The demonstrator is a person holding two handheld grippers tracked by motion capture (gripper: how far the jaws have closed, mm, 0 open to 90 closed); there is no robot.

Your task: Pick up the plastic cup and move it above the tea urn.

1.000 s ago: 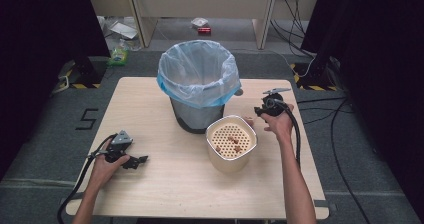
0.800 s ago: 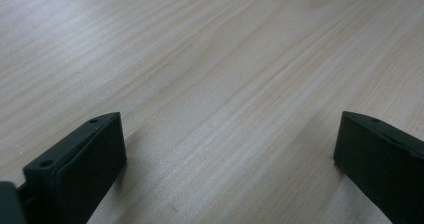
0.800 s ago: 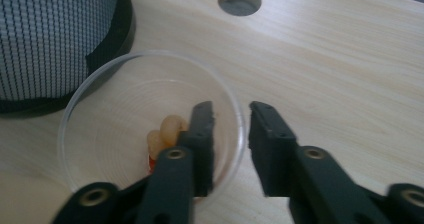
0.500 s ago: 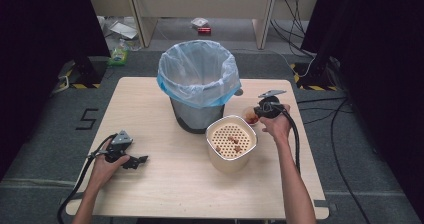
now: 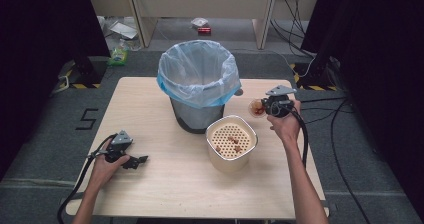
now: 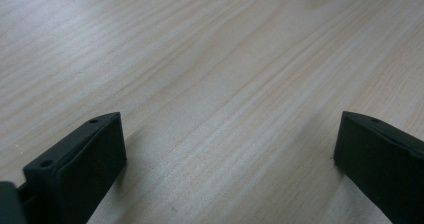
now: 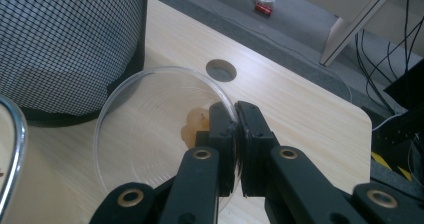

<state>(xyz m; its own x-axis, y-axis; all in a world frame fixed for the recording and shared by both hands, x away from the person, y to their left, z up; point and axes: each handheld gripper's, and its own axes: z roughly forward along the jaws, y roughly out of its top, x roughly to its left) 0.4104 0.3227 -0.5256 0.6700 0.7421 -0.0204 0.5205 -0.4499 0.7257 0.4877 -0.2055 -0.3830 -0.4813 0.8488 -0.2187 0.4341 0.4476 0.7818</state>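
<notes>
The right gripper [image 7: 239, 134] had its jaws clamped on the rim of a clear dish [image 7: 160, 134]; they had just been closing, with that rim between them. Its own view showed what the high view could not: the thin rim pinched between the pads, a brownish smear on the dish floor, a round hole [image 7: 221, 70] in the surface just beyond, and the mesh side of the bin [image 7: 70, 44] close by. The high view placed the right gripper [image 5: 267, 107] and dish [image 5: 257, 108] near the far right edge of the surface [image 5: 165, 184], beside the bin [image 5: 198, 84] with its pale blue liner, and beyond a cream pot [image 5: 231, 143] with a perforated insert holding small brown bits.

The left gripper [image 5: 131, 160] lay at the near left of the surface, in the person's hand. The left gripper view showed its jaws wide apart, with bare wood grain between them.

The surface was light wood on a grey floor, with cables to the right, litter under a desk behind, and black drapes at both sides.
</notes>
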